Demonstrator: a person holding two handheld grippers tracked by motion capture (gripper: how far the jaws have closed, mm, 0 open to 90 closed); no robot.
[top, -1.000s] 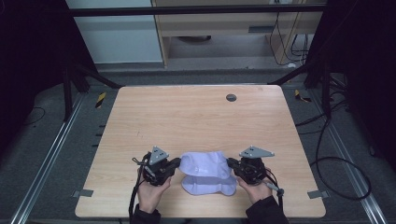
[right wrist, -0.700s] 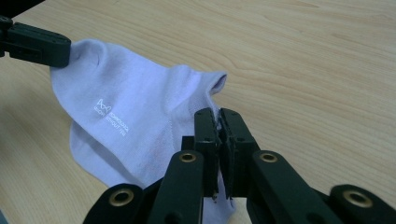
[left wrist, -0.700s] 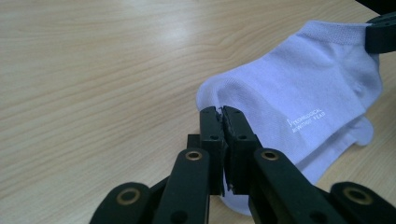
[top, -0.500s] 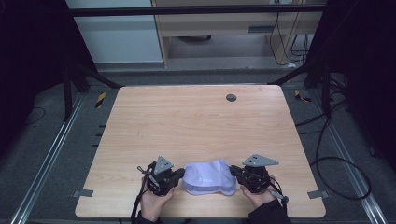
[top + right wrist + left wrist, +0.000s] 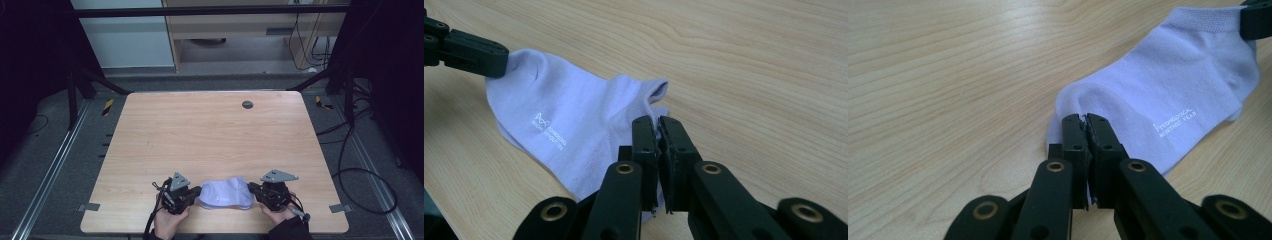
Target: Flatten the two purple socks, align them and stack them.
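Nearer the table's (image 5: 150,150) front edge now, both tools, left (image 5: 192,192) and right (image 5: 254,190), pinch the sock (image 5: 225,195); seemingly flatter.

Black two-jaw grippers (image 5: 196,194), brass-ringed pivots, grey triangular plates, black cables

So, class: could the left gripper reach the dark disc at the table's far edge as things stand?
Probably not: the left gripper is shut on the sock at the near edge, and the disc lies across the table.
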